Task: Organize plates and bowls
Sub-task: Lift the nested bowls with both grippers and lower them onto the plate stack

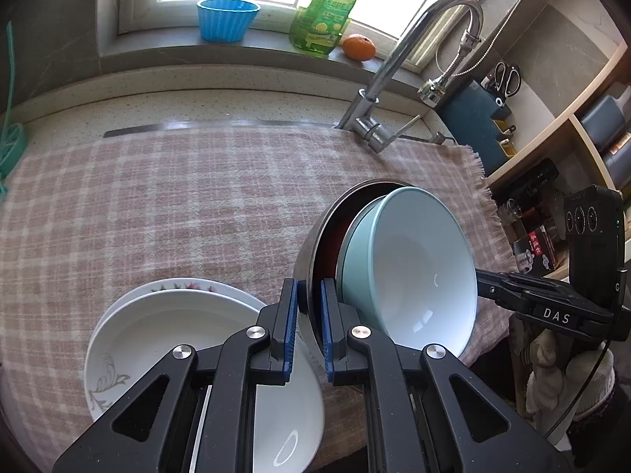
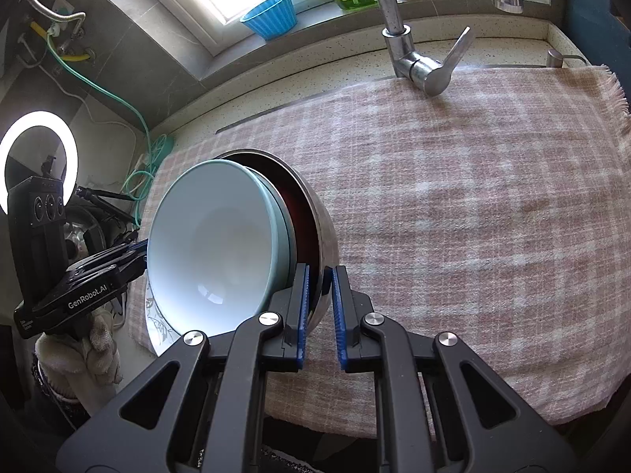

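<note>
Bowls first: your stack of nested bowls is tipped up on edge over the checked pink cloth [image 1: 177, 197], with a pale blue bowl [image 1: 418, 268] sitting inside a steel bowl [image 1: 311, 244] whose lining looks dark red. Your left gripper [image 1: 308, 327] pinches the steel bowl's rim between its blue pads [image 1: 289, 327], one pad outside the wall and one inside. From the other side your right gripper [image 2: 319, 317] does the same on the opposite rim, its blue pads [image 2: 303, 315] closed around the steel wall, so both claws are clamped on that one bowl and it hangs between them. Just below and to the left of your left claw, two white plates [image 1: 157, 335] lie stacked on the cloth near its front edge (the lower one shows a flower pattern at its rim, the upper a grey leaf motif). Behind the cloth stands the chrome tap [image 1: 394, 75]. On the windowsill sit a blue ribbed cup [image 1: 226, 19], a green bottle [image 1: 325, 12] and an orange [image 1: 358, 47]. A ring light [image 2: 37, 157] glows at the left in the right wrist view.
</note>
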Tool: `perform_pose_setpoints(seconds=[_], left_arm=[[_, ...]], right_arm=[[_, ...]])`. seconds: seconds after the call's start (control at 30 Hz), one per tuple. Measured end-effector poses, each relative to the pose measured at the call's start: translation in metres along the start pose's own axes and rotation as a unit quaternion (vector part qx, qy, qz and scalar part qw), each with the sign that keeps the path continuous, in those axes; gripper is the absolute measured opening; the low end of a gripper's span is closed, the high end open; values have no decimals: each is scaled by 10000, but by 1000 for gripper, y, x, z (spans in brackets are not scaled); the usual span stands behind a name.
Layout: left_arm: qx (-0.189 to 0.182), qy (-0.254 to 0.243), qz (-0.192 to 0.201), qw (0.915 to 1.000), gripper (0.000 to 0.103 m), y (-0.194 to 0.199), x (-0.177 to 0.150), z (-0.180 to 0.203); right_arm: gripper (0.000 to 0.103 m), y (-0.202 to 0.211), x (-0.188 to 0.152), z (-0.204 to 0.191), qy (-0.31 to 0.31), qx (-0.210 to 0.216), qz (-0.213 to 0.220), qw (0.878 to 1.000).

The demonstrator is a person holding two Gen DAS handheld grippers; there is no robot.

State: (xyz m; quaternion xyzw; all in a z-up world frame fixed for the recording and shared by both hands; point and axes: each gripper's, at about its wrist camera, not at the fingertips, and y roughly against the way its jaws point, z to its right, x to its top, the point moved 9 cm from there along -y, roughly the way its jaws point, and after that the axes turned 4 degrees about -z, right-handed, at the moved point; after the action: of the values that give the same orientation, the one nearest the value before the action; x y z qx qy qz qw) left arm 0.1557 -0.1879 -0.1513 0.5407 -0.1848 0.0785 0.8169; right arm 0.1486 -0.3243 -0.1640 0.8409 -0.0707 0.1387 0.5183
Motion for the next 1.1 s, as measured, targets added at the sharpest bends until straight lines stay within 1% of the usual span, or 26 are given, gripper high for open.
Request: perform_pose_setpoints(seconds=[0.33,0.67,0.8,1.1], left_arm=[[53,203,156,9997,8,39,-13,-34],[106,456,50,9989,8,59,-42,-76],[141,525,53,9985,8,65,-50,-90],[133,653,-82,9977,8,68,-70,-108]], right_arm=[[12,-4,-4,-55,306,98,-119,9994],[12,-31,-29,-105,421,162,-417,9981],[12,-40,-38,-119,463,178,-496,9975],[12,-54,-52,-135,496,217,-704,9960]])
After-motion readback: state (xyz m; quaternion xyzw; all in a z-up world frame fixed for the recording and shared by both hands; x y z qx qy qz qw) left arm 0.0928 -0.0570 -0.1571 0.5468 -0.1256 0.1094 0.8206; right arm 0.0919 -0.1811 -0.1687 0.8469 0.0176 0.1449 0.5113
